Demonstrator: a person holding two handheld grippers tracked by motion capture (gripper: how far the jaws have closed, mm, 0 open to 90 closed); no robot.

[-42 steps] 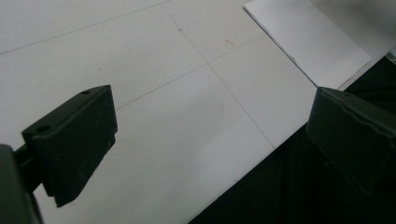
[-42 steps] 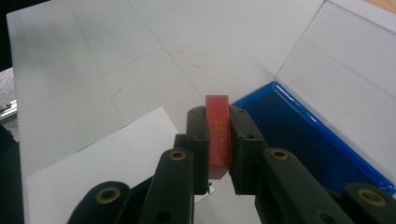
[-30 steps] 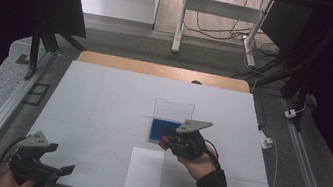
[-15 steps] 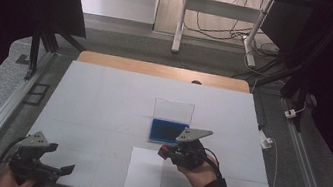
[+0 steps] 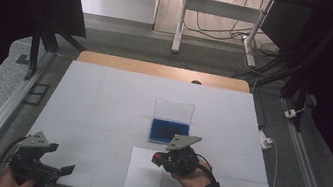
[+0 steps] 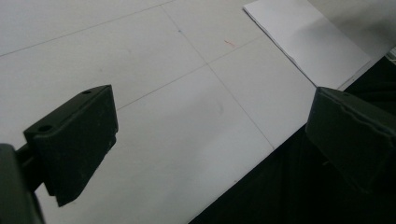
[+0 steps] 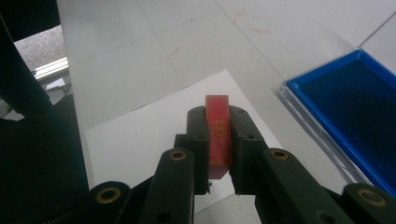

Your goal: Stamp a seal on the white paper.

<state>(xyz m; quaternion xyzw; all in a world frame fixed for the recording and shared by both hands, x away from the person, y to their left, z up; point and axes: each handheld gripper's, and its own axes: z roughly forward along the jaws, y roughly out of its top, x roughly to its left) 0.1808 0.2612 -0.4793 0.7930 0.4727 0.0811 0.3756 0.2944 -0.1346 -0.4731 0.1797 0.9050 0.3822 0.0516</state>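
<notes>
Clamping a small red stamp [image 7: 218,135] between its jaws, your right gripper [image 5: 168,158] hangs low over the upper right corner of the white sheet of paper [image 5: 141,178]. In the right gripper view the red block stands upright between the pads, its tip aimed at the paper's near edge. Whether the stamp's face touches the sheet yet cannot be told from these pictures.

Judging by that, you look to be at the pressing step: the stamp is in hand and the sheet is under it, and no printed mark shows on the paper so far. What seems left is to set the stamp down on the sheet, lift it off, and put it away.

Just beyond your right gripper lies the blue ink pad [image 5: 169,132], its clear lid [image 5: 173,110] standing open behind it. It sits near the sheet's far right corner, so keep your gripper clear of it as you come down.

Your left gripper [image 5: 53,170] rests at the near left corner of the white table [image 5: 103,93], jaws wide apart with nothing between them, well away from the paper. Nothing stands between the stamp and the sheet.
</notes>
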